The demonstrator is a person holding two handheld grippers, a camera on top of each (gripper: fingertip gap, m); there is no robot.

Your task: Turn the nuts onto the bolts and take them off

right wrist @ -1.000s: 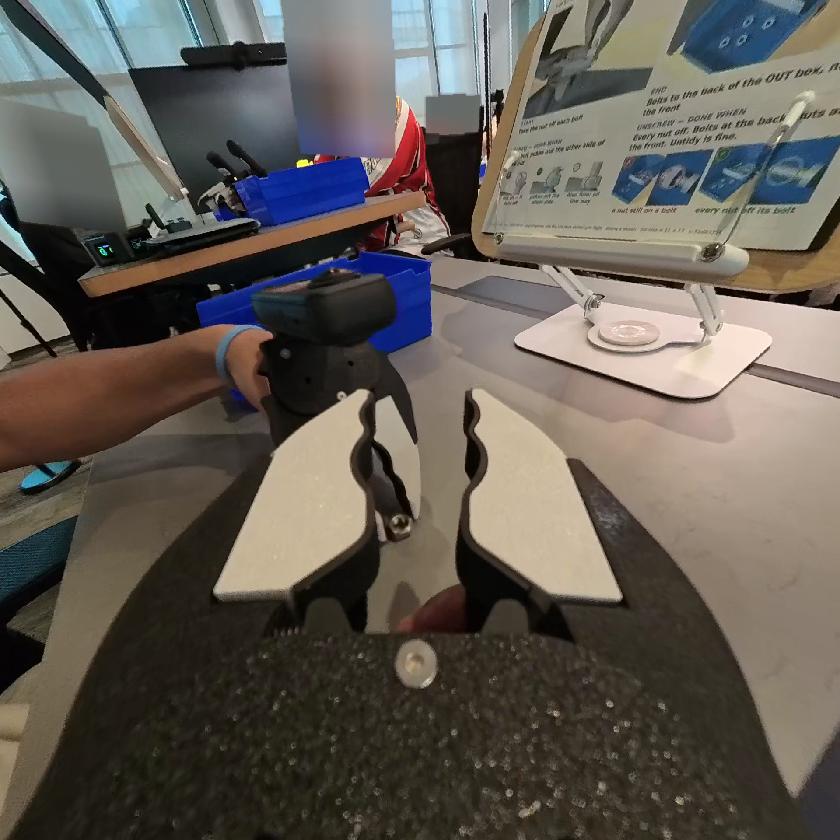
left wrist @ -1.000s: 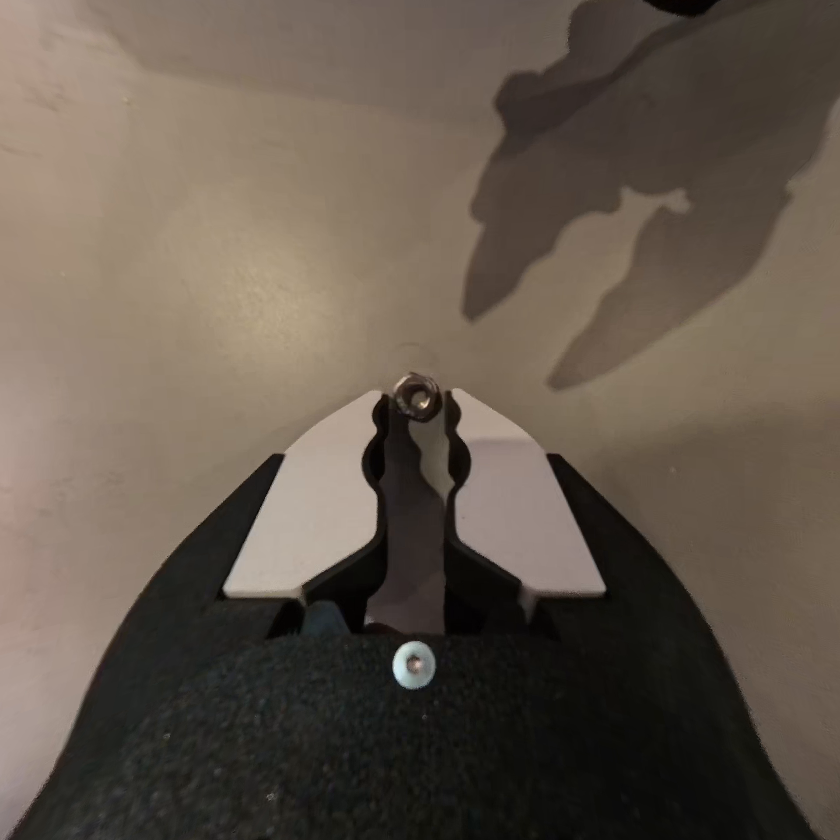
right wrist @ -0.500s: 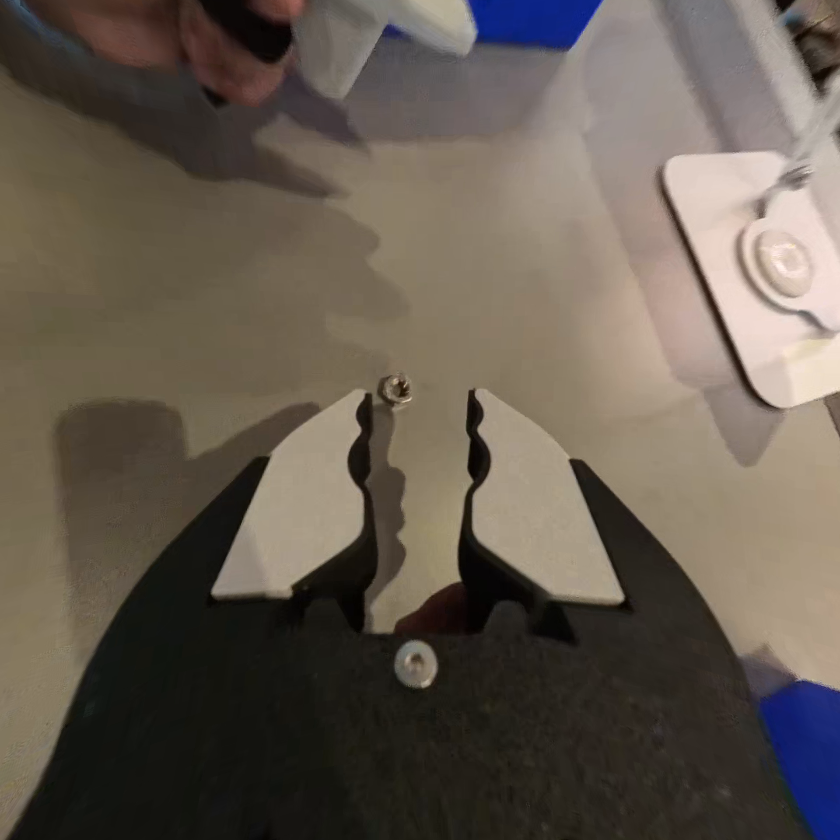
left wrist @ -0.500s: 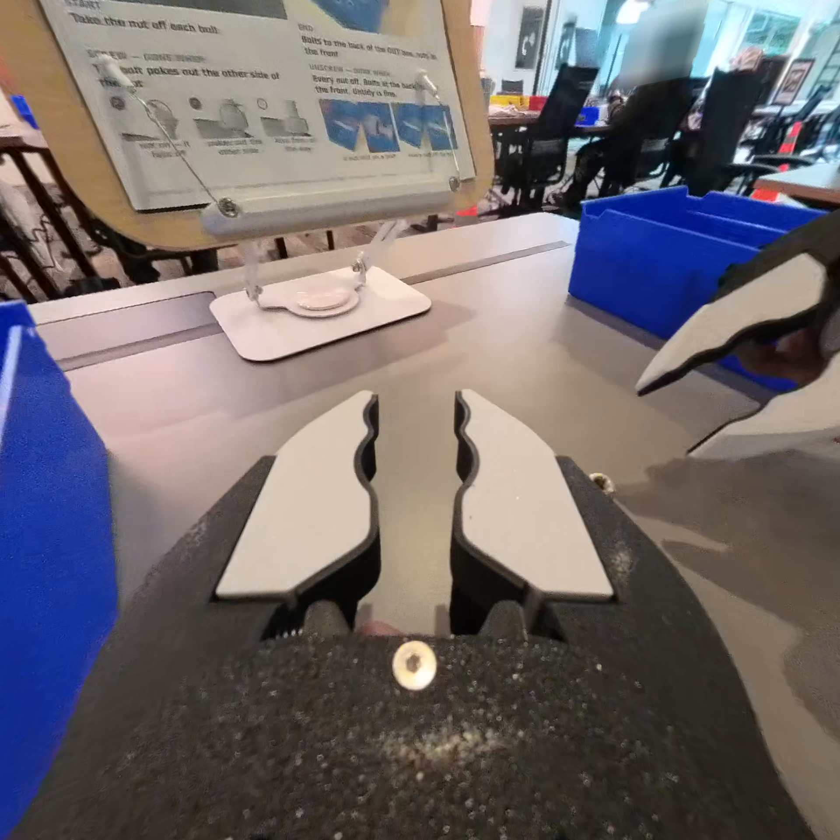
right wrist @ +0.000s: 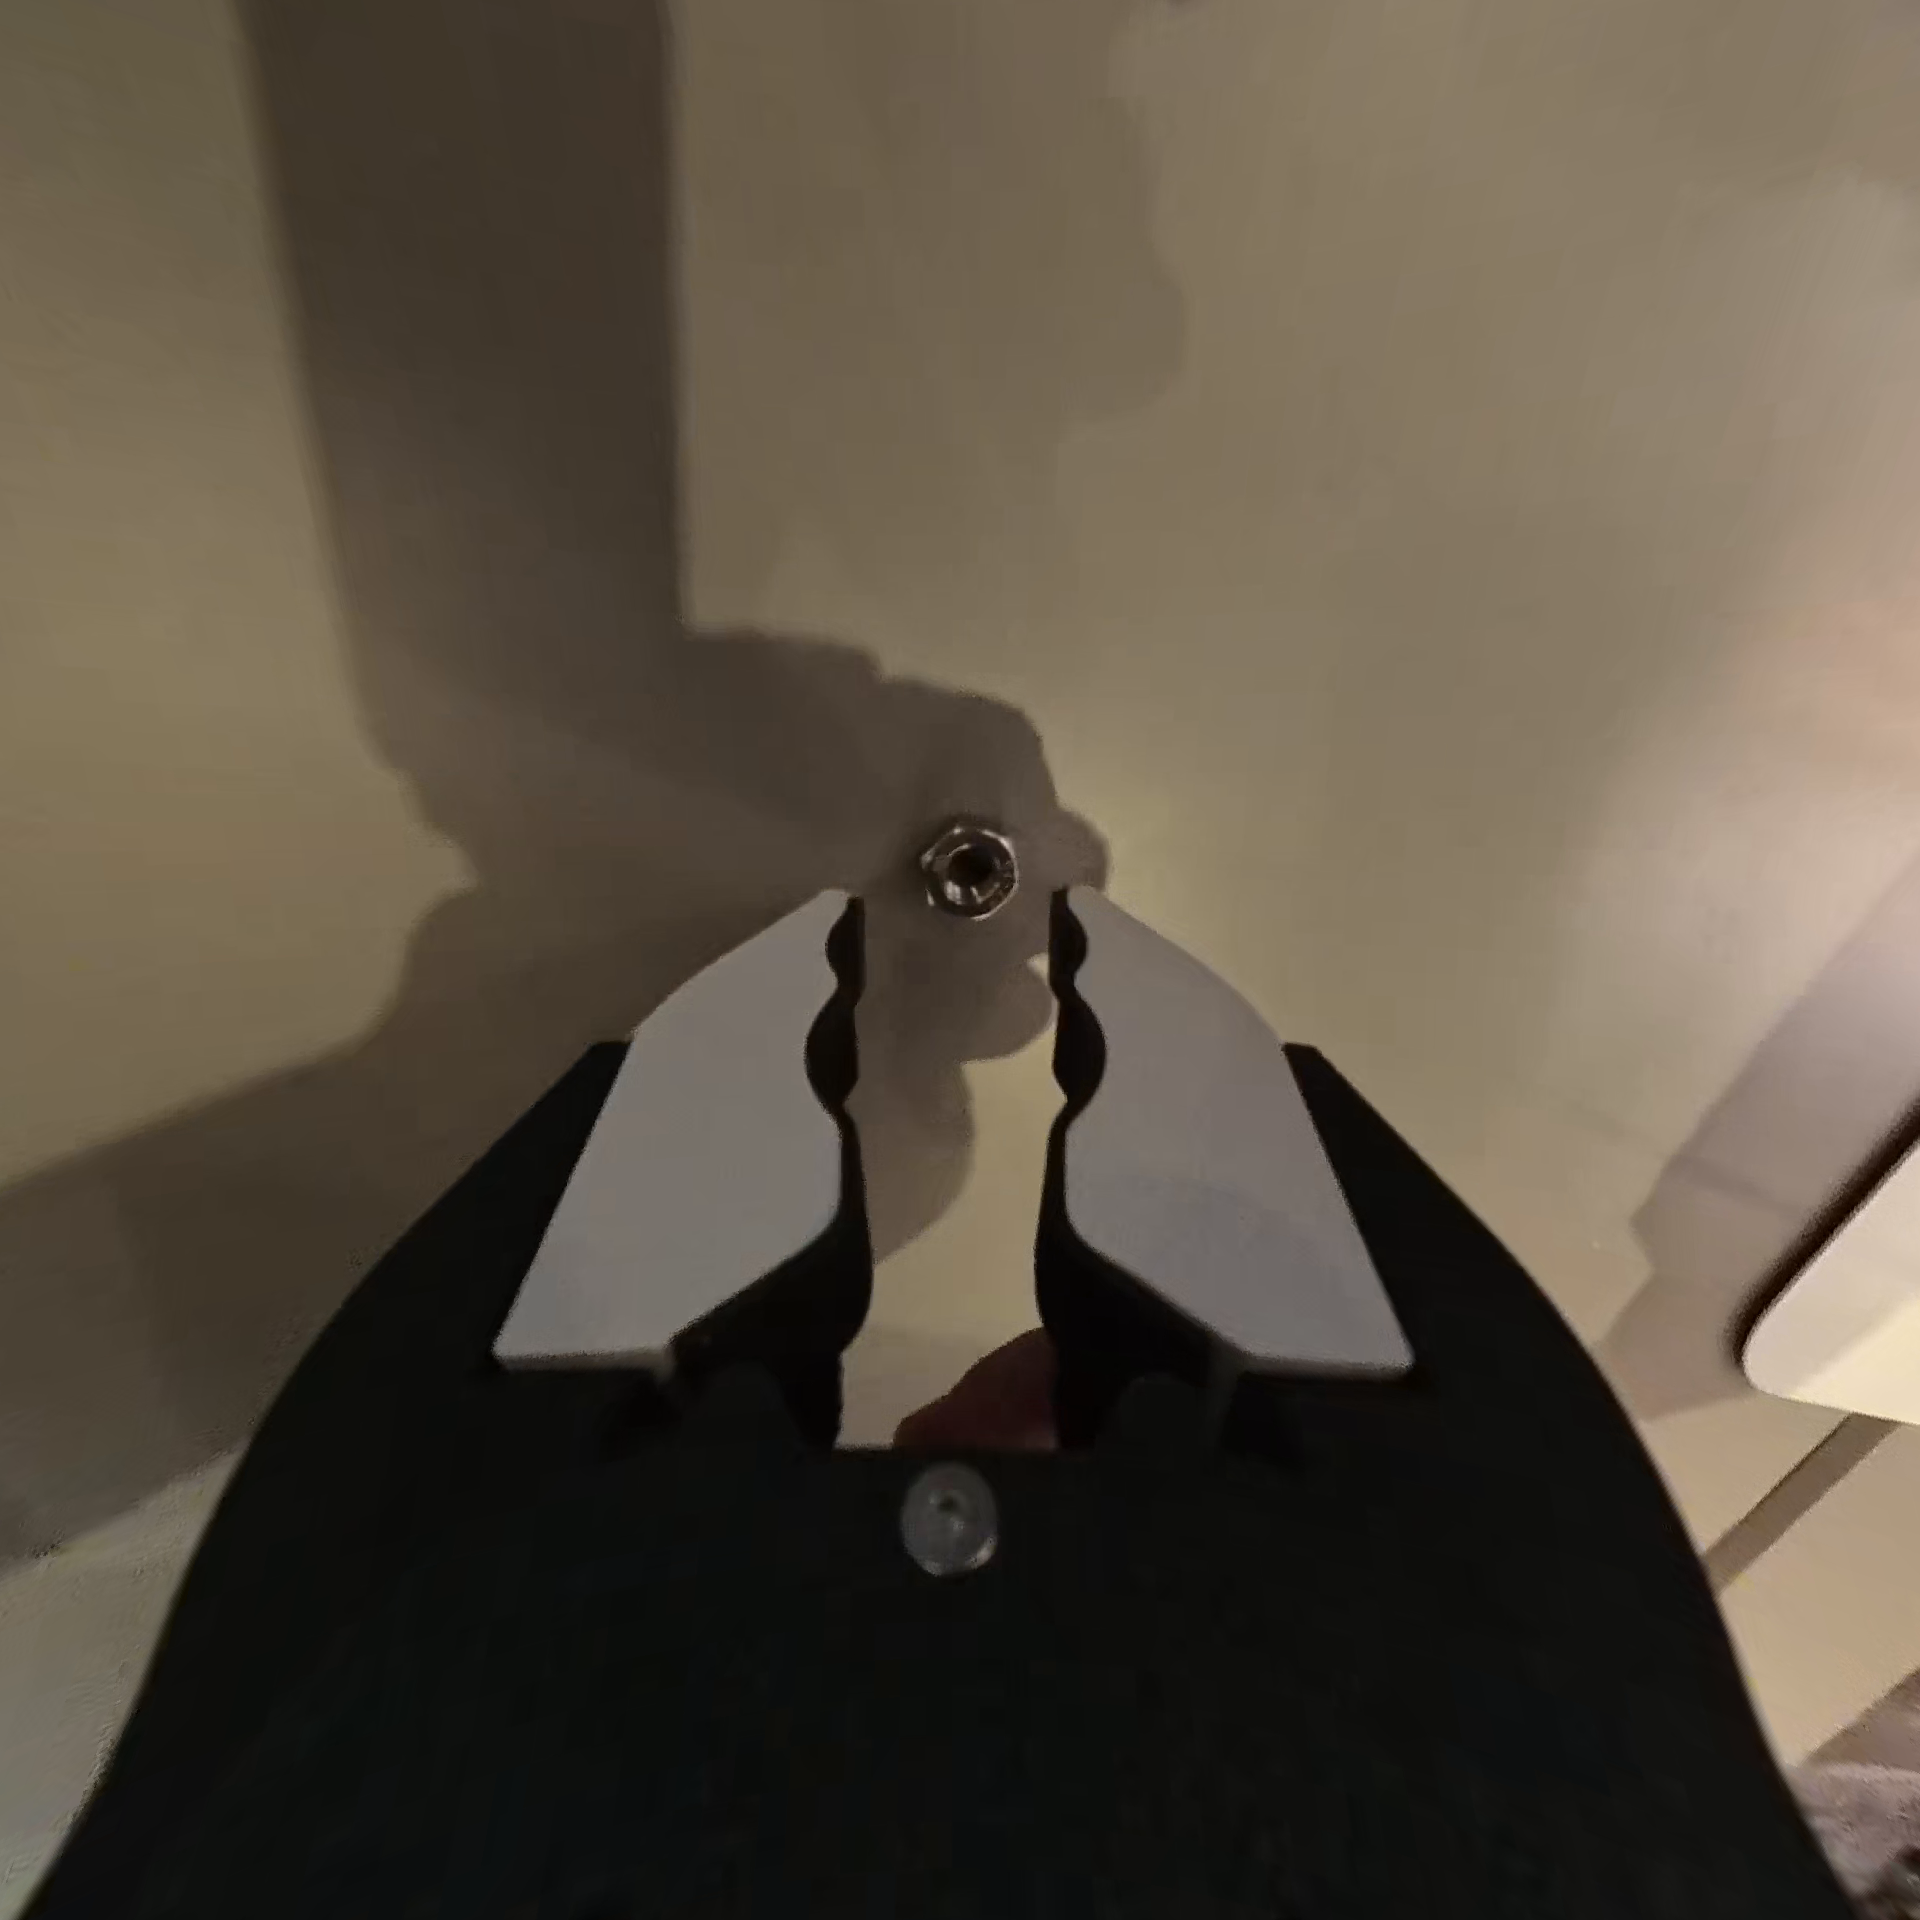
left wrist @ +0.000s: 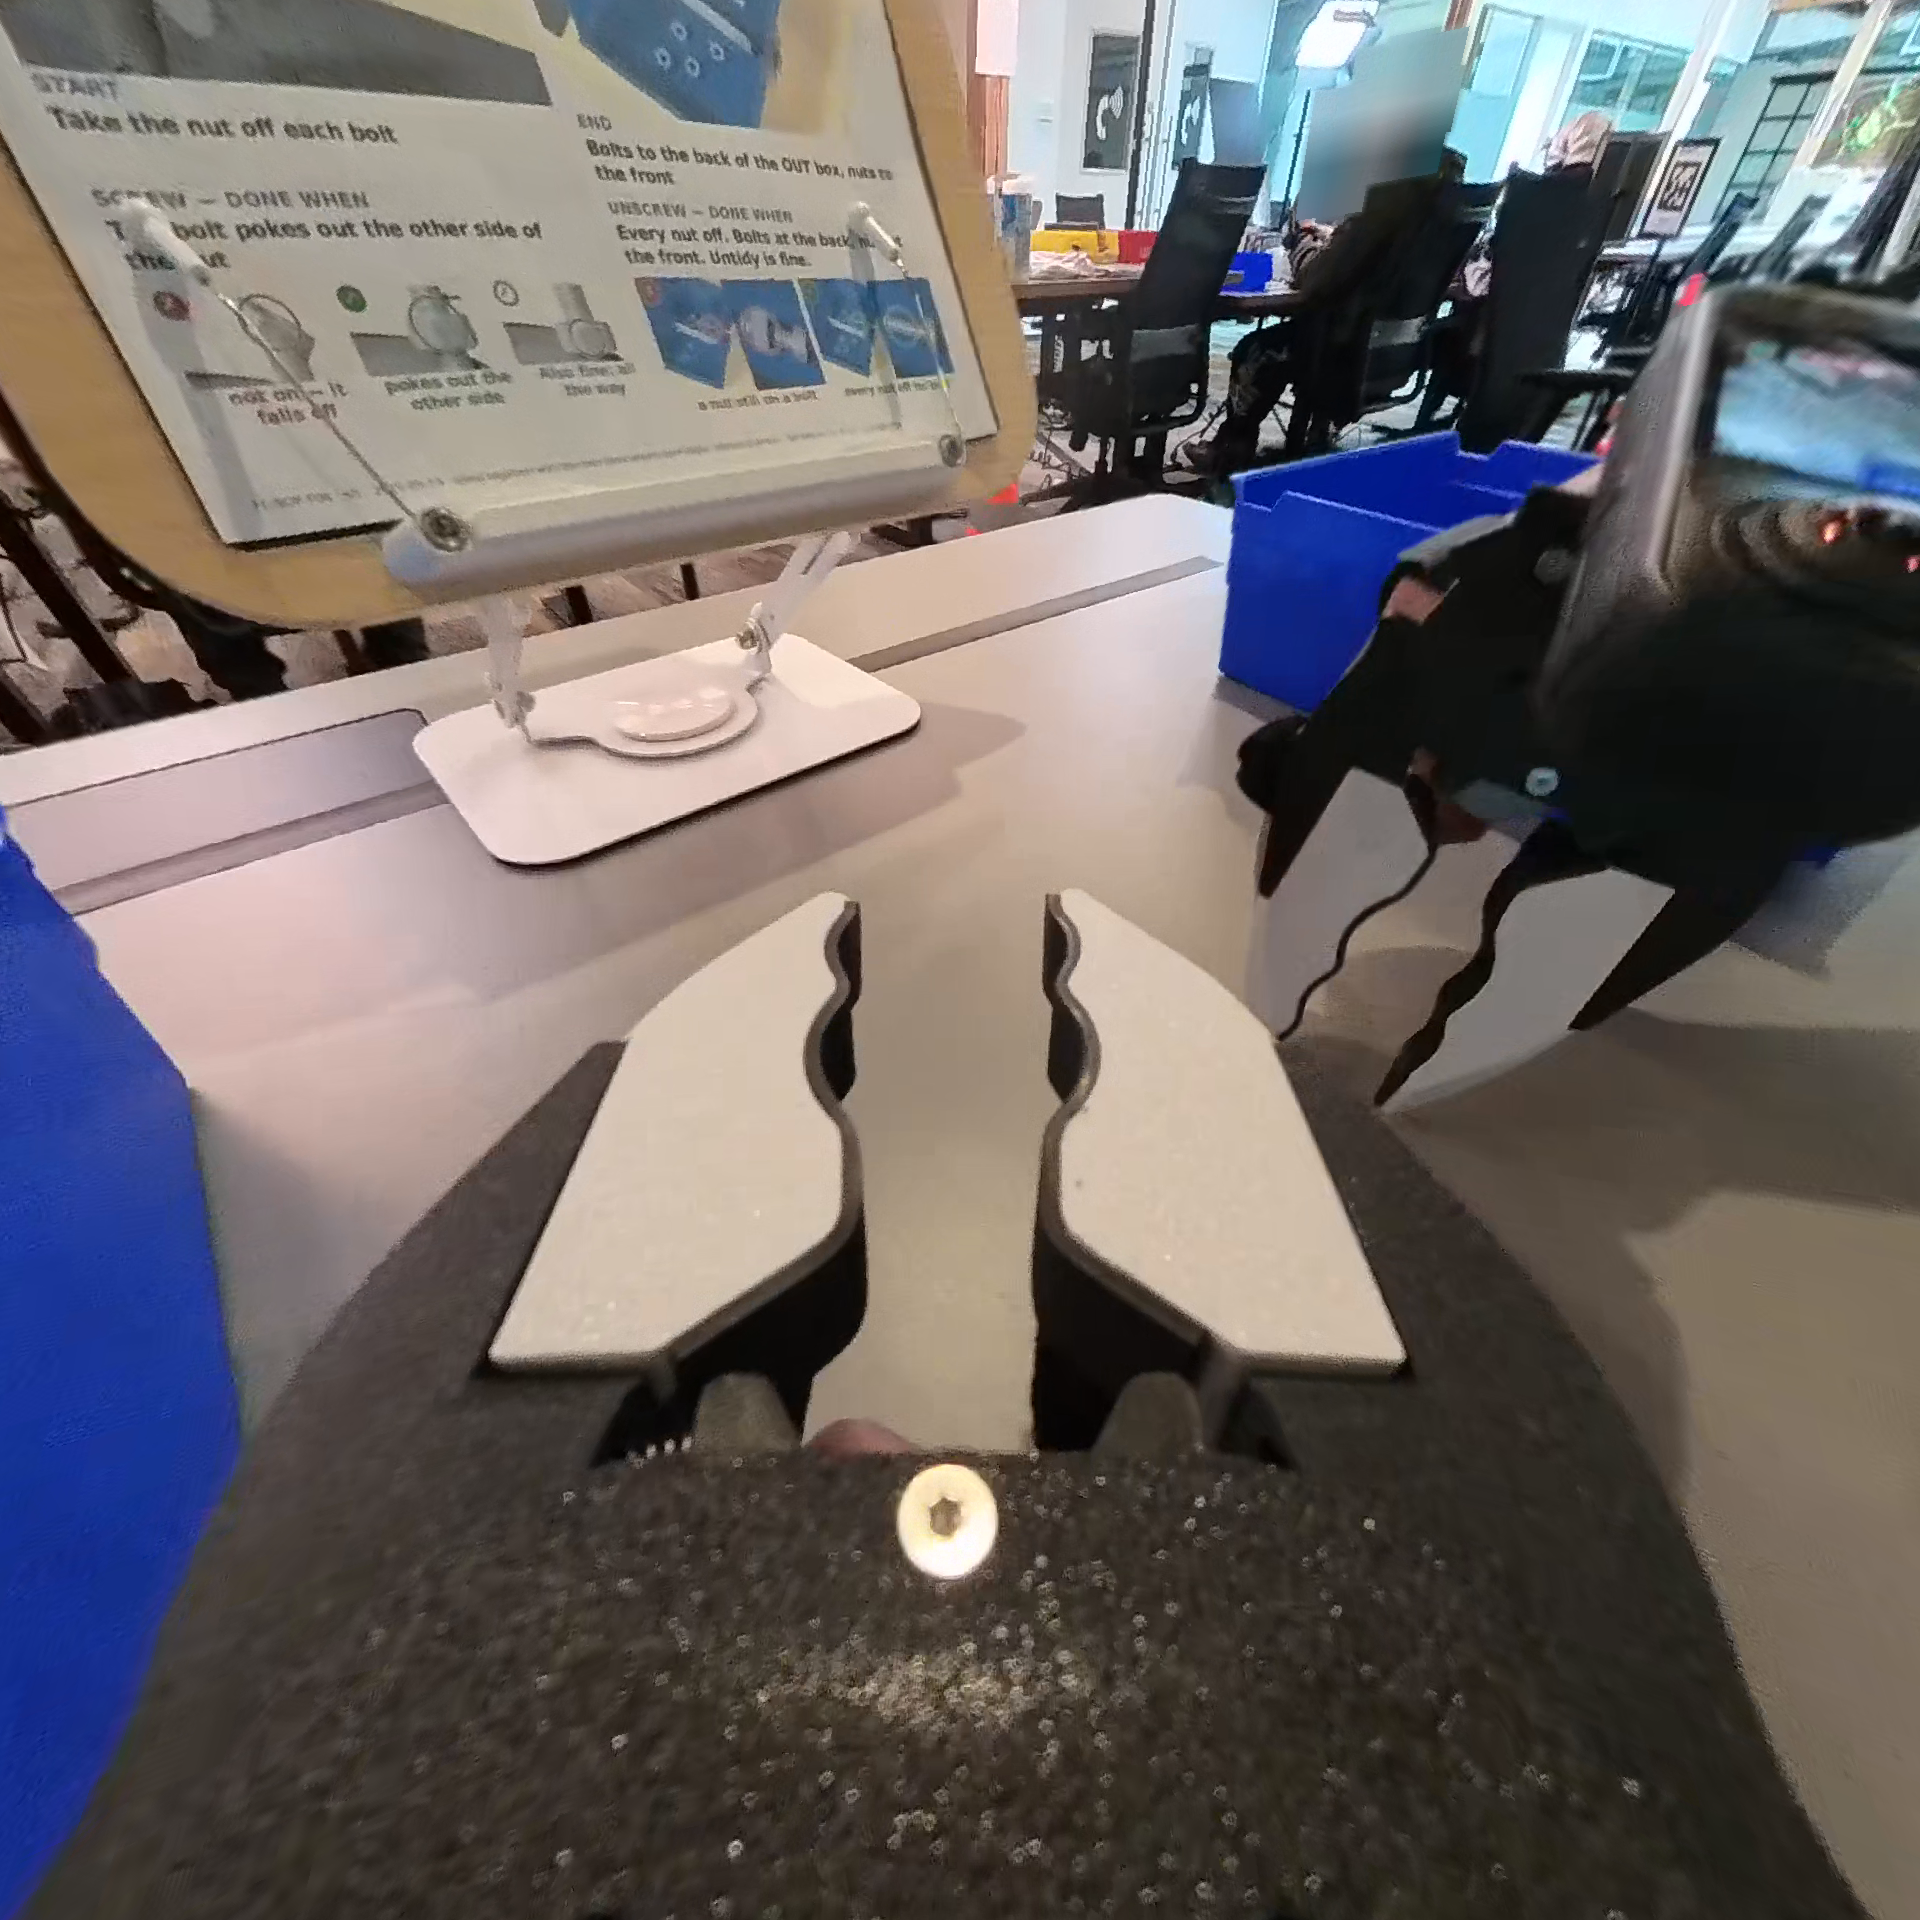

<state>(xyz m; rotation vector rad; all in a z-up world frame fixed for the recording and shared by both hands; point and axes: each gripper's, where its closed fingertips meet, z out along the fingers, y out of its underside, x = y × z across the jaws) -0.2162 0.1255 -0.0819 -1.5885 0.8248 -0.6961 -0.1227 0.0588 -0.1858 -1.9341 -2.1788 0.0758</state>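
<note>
Only the right wrist view shows the small silver hex nut [right wrist: 968,878]: it lies flat on the pale grey tabletop [right wrist: 1455,520] just past the tips of the right gripper [right wrist: 954,914], centred on the gap, and neither finger touches it. That black-bodied claw with grey finger plates stands parted at a narrow-to-middling width and holds nothing, its shadow spread over the surface at upper left of the frame. The left wrist view has no nut in sight — there the left gripper [left wrist: 951,914] hangs level above the table [left wrist: 364,987], its claw likewise parted and empty, and the right gripper [left wrist: 1455,935] shows at the right edge, tipped down toward the surface. Ahead at upper left stands a printed instruction sheet on a wooden board with a white stand [left wrist: 665,748]; a blue plastic bin [left wrist: 1340,561] sits at right, another blue wall [left wrist: 94,1351] fills the left edge. Behind are black office chairs [left wrist: 1164,343] and desks.
</note>
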